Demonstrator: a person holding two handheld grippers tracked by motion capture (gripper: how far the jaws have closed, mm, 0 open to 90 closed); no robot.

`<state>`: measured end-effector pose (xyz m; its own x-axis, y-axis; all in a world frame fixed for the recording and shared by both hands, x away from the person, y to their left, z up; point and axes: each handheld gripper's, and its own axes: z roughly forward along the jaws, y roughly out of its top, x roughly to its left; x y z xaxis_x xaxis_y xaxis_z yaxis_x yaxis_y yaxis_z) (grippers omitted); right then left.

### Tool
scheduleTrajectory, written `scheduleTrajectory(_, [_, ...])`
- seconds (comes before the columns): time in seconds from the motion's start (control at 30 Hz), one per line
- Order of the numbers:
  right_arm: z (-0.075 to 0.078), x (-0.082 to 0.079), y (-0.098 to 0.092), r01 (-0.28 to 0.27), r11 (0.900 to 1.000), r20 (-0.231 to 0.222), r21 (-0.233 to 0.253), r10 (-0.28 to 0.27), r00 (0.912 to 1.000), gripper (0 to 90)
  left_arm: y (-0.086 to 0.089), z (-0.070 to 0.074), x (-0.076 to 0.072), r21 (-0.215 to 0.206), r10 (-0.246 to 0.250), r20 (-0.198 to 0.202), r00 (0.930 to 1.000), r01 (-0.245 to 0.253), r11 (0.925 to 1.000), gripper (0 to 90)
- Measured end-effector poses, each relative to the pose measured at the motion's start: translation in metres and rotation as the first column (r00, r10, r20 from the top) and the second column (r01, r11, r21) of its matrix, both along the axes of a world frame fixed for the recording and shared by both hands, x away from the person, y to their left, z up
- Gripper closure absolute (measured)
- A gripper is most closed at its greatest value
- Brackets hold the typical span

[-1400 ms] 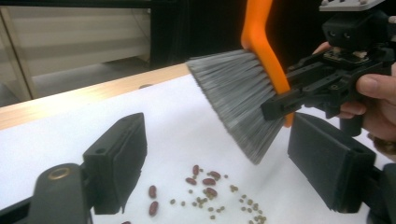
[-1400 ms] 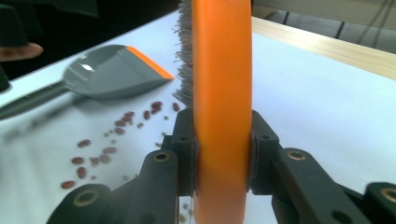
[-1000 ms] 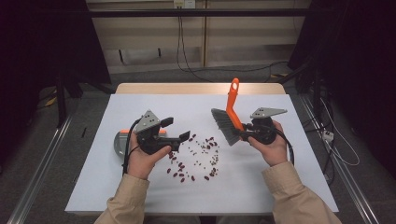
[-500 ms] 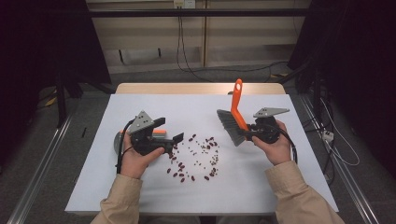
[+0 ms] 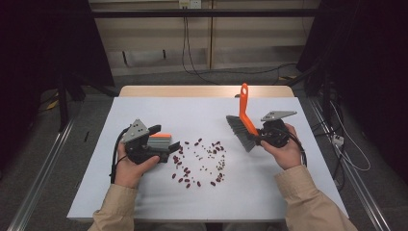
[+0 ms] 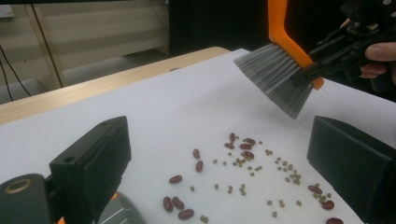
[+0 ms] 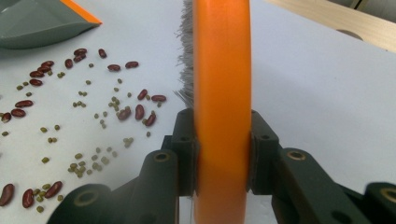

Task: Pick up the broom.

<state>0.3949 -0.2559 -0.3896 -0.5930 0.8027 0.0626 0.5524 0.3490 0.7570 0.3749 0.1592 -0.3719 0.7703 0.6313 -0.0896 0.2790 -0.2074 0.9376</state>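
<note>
Beans [image 5: 199, 162] lie scattered mid-table between both grippers. Right gripper [image 5: 257, 139] clamps the brush [image 5: 243, 124], raised beside them. Left gripper [image 5: 166, 144] grasps the dustpan [image 5: 159, 141] at their left.

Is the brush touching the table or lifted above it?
Lifted. The right gripper clamps the brush by its orange handle, and in the left gripper view its bristles hang above the beans.
</note>
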Motion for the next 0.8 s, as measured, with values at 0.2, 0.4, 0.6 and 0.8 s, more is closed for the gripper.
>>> scheduleTrajectory(0.2, [-0.005,0.004,0.003,0.027,0.997,-0.017,-0.078,-0.029,0.9994,70.1,0.008,-0.004,0.000,0.000,0.011,-0.003,0.9999,-0.011,0.9999,6.3])
scheduleTrajectory(0.4, [-0.011,0.010,0.010,0.047,0.994,-0.021,-0.098,-0.050,0.9985,70.3,0.011,-0.006,-0.001,-0.001,0.017,-0.008,0.9998,-0.017,0.9999,6.4])
scheduleTrajectory(0.6, [-0.017,0.015,0.017,0.055,0.996,-0.015,-0.065,-0.056,0.9983,70.7,0.013,-0.008,-0.002,0.000,0.021,-0.010,0.9997,-0.021,0.9998,6.4])
scheduleTrajectory(0.8, [-0.024,0.019,0.033,0.041,0.998,-0.011,-0.046,-0.042,0.9991,70.5,0.016,-0.009,-0.003,-0.002,0.025,-0.007,0.9997,-0.025,0.9997,6.4])
